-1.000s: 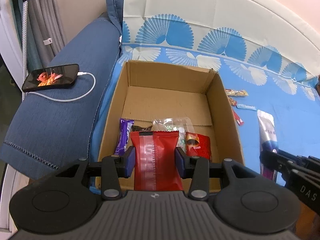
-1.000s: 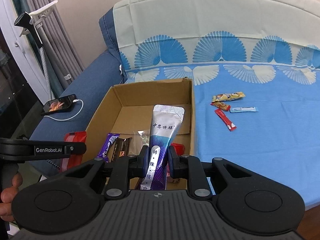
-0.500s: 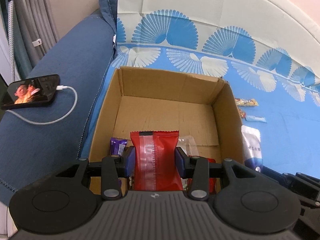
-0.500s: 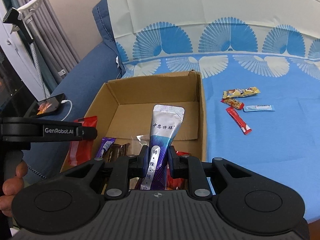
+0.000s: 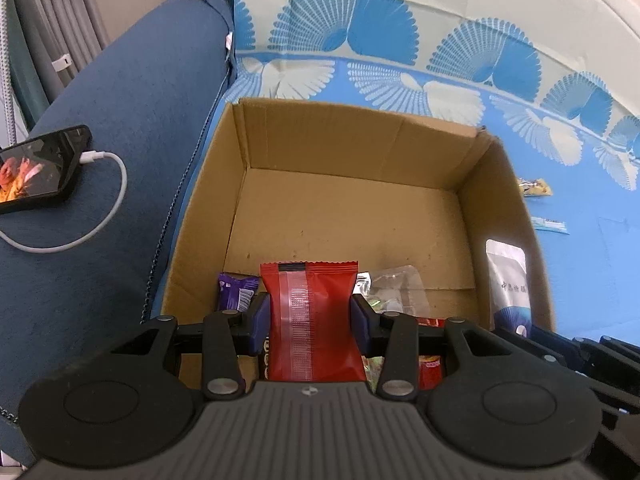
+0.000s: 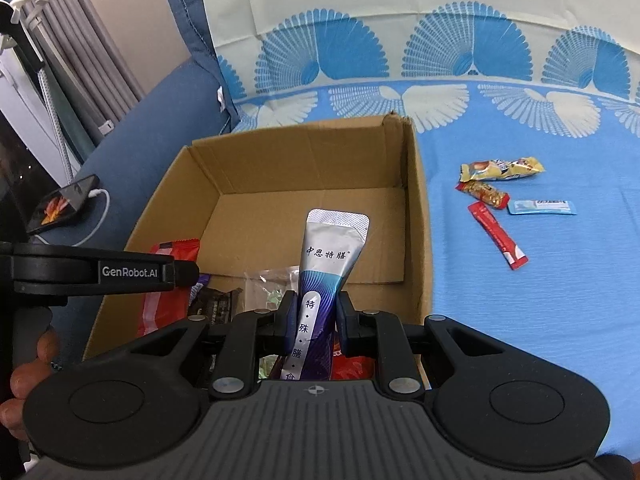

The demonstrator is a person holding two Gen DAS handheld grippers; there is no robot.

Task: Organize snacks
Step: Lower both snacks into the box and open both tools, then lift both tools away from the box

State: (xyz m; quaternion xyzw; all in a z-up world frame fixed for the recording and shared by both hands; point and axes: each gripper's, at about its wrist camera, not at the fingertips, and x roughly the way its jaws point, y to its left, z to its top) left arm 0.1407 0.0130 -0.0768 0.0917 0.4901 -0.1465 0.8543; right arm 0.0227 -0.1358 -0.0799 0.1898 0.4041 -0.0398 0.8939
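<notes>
In your left wrist view, your left gripper (image 5: 309,325) is pinching a red snack packet (image 5: 311,322) by its sides, holding it upright over the near end of the open cardboard box (image 5: 500,184). Behind the packet, on the box floor, you can see a purple wrapper (image 5: 236,291) to the left and a clear plastic bag (image 5: 394,286) to the right, with another red wrapper (image 5: 430,354) low beside the right finger. The far half of the box floor is bare cardboard. A silver and purple pouch (image 5: 508,280) shows by the box's right wall, with black parts of your right gripper below it. The box sits on a bed with a blue fan-patterned sheet (image 5: 592,264), and a phone (image 5: 36,170) with a white cable (image 5: 100,216) lies on the dark blue cushion (image 5: 140,100) to the left. In your right wrist view, your right gripper (image 6: 314,322) is clamped on the silver and purple pouch (image 6: 326,276), which stands upright above the near end of the cardboard box (image 6: 416,184). Your left gripper (image 6: 100,272) reaches in from the left with the red snack packet (image 6: 166,280) just behind its finger, and your left hand (image 6: 30,372) grips its handle. Out on the sheet to the right of the box lie four loose snacks close together: a yellow wrapper (image 6: 502,168), a small red and gold bar (image 6: 484,194), a long red stick (image 6: 498,236) and a pale blue sachet (image 6: 542,207).
</notes>
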